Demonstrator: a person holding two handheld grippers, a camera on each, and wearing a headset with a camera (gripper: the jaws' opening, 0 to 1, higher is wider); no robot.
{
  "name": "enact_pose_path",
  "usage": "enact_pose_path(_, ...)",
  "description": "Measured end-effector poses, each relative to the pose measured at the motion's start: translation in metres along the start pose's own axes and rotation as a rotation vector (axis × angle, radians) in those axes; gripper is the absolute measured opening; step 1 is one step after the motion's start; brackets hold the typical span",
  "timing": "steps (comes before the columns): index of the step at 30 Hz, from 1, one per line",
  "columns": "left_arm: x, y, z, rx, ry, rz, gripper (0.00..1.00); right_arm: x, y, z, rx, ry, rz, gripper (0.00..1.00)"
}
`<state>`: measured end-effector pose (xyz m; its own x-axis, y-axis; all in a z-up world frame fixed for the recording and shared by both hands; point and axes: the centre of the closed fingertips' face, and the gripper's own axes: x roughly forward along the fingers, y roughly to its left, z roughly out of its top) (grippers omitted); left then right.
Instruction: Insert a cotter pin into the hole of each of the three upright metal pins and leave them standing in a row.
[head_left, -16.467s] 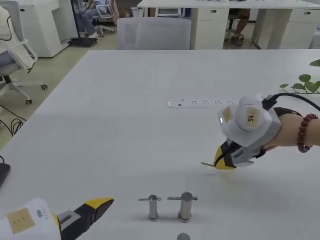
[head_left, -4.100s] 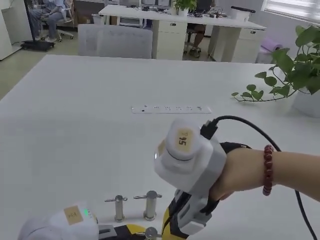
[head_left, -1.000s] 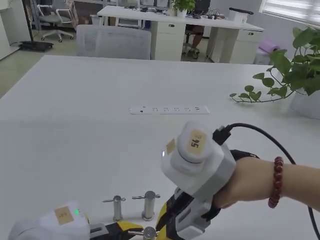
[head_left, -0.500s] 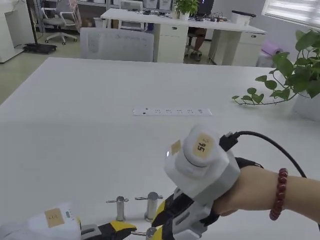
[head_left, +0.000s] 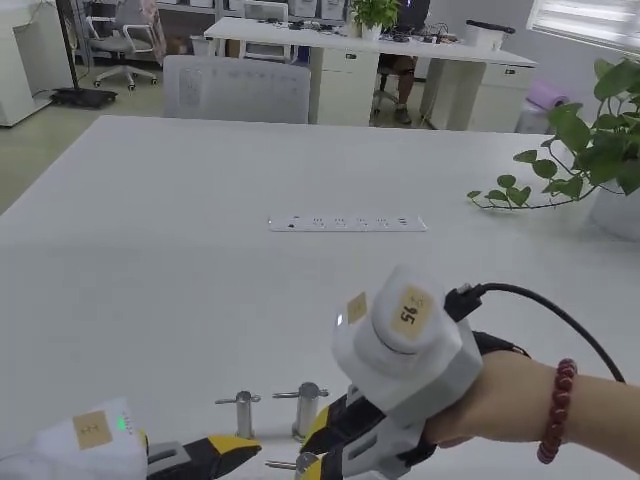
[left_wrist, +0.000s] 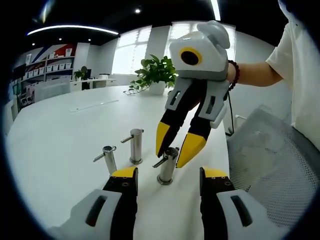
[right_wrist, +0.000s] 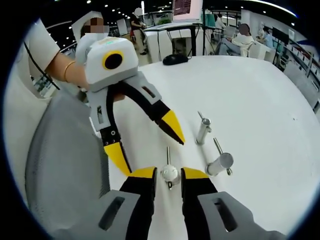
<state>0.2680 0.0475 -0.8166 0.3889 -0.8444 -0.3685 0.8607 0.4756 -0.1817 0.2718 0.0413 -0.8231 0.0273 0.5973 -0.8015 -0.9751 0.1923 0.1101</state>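
Note:
Three short metal pins stand on the white table. The two far ones (head_left: 243, 412) (head_left: 307, 405) each carry a cotter pin across the top. The near pin (left_wrist: 166, 166) (right_wrist: 170, 173) has a thin cotter pin (right_wrist: 168, 155) through its head. My right gripper (right_wrist: 169, 173) (head_left: 312, 452) comes down over that pin's head, jaws a little apart on either side of it, open. My left gripper (left_wrist: 170, 173) (head_left: 228, 448) is wide open, with its yellow tips either side of the pin's base and not touching it.
A white power strip (head_left: 347, 222) lies mid-table. A potted plant (head_left: 590, 150) sits at the right edge. A grey chair (head_left: 237, 90) stands behind the far edge and a mesh chair (left_wrist: 270, 150) is close by the person. The near table edge is close to the pins.
My left gripper has drawn back a little to the left from the near pin. The right gripper stays over that pin. The head camera has shifted slightly.

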Motion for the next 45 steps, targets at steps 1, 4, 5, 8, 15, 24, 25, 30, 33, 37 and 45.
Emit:
enact_pose_path(1, 0.0, 0.0, 0.0, -0.001, 0.001, 0.001, 0.49, 0.0, 0.0, 0.001, -0.002, -0.006, 0.0, 0.21)
enact_pose_path(4, -0.002, 0.0, 0.0, -0.008, 0.001, 0.006, 0.49, 0.002, 0.0, -0.001, -0.009, -0.003, -0.006, 0.19)
enact_pose_path(5, -0.002, 0.001, 0.0, -0.008, 0.0, 0.008, 0.49, 0.002, -0.001, -0.002, -0.019, 0.002, -0.008, 0.18)
enact_pose_path(8, -0.003, 0.001, 0.0, -0.009, 0.0, 0.008, 0.49, 0.003, -0.001, -0.003, -0.032, 0.008, -0.01, 0.17)
enact_pose_path(15, -0.006, 0.002, -0.001, -0.009, 0.003, 0.013, 0.49, 0.004, -0.001, -0.003, -0.048, 0.005, -0.009, 0.16)
enact_pose_path(24, -0.01, 0.002, -0.003, -0.016, 0.013, 0.019, 0.49, 0.003, -0.002, -0.003, -0.059, 0.004, -0.012, 0.14)
enact_pose_path(25, -0.01, 0.002, -0.003, -0.016, 0.014, 0.019, 0.49, 0.003, -0.002, -0.003, -0.061, 0.004, -0.011, 0.14)
enact_pose_path(30, -0.013, 0.002, -0.004, -0.014, 0.016, 0.026, 0.49, 0.002, -0.003, -0.002, -0.068, 0.002, -0.007, 0.14)
enact_pose_path(33, -0.015, 0.002, -0.003, -0.012, 0.016, 0.028, 0.5, 0.002, -0.002, -0.003, -0.086, 0.007, 0.002, 0.14)
enact_pose_path(37, -0.017, 0.001, -0.004, -0.01, 0.017, 0.032, 0.5, 0.0, -0.002, -0.005, -0.117, 0.021, 0.01, 0.13)
enact_pose_path(45, -0.02, 0.001, -0.004, -0.003, 0.019, 0.039, 0.53, -0.009, -0.008, -0.013, -0.165, 0.052, 0.005, 0.13)
